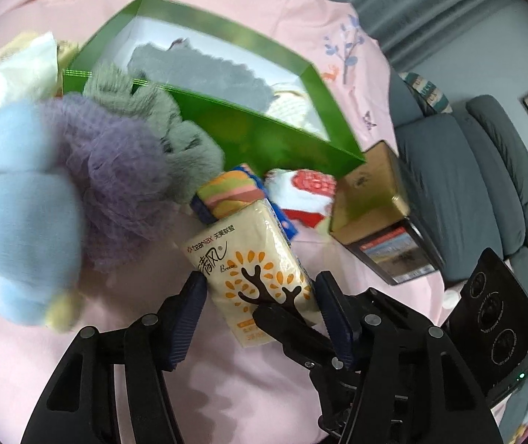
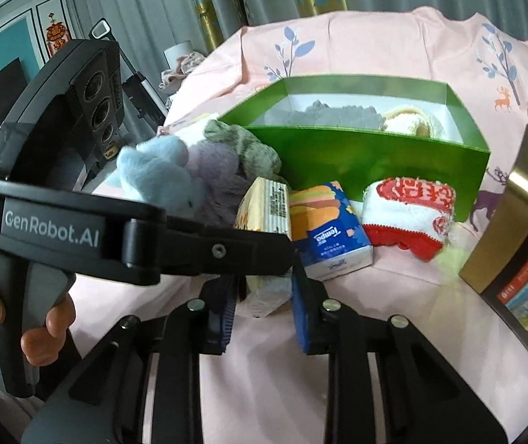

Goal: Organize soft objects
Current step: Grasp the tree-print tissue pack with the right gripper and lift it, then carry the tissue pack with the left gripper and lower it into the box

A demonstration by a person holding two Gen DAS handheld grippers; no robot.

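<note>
A cream tissue pack [image 1: 256,270] with an orange tree print lies on the pink sheet; it also shows in the right wrist view [image 2: 264,214]. My left gripper [image 1: 260,288] has a finger on each side of it and holds it. My right gripper [image 2: 264,288] is open just behind the same pack, under the left gripper's body. A green box [image 2: 367,159] holds a grey cloth [image 2: 334,114] and a cream plush [image 2: 408,124]. A blue Tempo tissue pack [image 2: 330,233], a red and white cloth [image 2: 408,218], a blue plush [image 2: 160,174], a purple mesh pouf [image 1: 123,177] and a grey plush [image 1: 175,118] lie in front.
A gold and black tin [image 1: 378,207] stands right of the soft things, also in the right wrist view [image 2: 515,229]. A grey sofa [image 1: 467,155] is beyond the bed edge. A black device [image 1: 497,322] is at the right.
</note>
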